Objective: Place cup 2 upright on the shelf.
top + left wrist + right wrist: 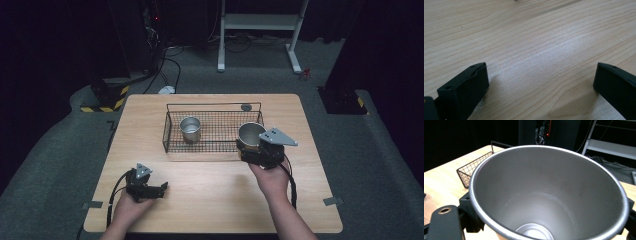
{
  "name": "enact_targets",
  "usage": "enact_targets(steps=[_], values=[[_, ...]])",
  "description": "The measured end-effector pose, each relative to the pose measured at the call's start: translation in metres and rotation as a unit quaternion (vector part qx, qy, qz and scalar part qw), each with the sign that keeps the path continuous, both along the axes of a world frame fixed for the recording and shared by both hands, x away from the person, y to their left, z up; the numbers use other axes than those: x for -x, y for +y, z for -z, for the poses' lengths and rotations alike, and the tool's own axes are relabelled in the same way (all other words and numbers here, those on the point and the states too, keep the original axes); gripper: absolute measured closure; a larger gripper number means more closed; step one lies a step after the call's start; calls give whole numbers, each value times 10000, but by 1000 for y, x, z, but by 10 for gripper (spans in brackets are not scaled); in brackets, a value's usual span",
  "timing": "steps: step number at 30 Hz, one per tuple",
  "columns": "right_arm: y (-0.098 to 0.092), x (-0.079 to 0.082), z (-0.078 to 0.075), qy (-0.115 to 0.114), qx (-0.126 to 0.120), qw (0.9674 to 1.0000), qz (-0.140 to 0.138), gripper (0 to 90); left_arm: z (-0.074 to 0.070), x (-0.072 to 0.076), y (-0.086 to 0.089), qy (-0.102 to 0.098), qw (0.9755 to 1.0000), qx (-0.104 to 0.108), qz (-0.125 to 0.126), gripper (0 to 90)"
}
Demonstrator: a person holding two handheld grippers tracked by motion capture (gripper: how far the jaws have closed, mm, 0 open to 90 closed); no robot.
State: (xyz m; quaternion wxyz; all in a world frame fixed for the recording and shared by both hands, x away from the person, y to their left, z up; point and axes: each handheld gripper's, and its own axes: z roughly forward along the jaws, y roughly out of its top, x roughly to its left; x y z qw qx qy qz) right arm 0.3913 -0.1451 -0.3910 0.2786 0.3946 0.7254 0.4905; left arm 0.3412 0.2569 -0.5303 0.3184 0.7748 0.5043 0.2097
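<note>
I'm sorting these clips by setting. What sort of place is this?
Probably a lab or recording studio, not a home: dark curtained walls, cables and electronics on grey carpet behind a lone wooden table, and hazard-striped tape on the floor.

The high view looks forward and down over the whole light wooden table (pixel 210 200). The left gripper view skims it closely; the right gripper view peers into a grey metal cup (pixel 549 202), sharing the black wire basket (pixel 471 167).
</note>
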Motion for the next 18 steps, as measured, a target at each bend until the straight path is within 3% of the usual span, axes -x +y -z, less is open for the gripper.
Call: enact_targets(steps=[18], values=[[19,-34,-19,-129,146,9998,87,134,0,0,0,4,10000,-1,-4,2]])
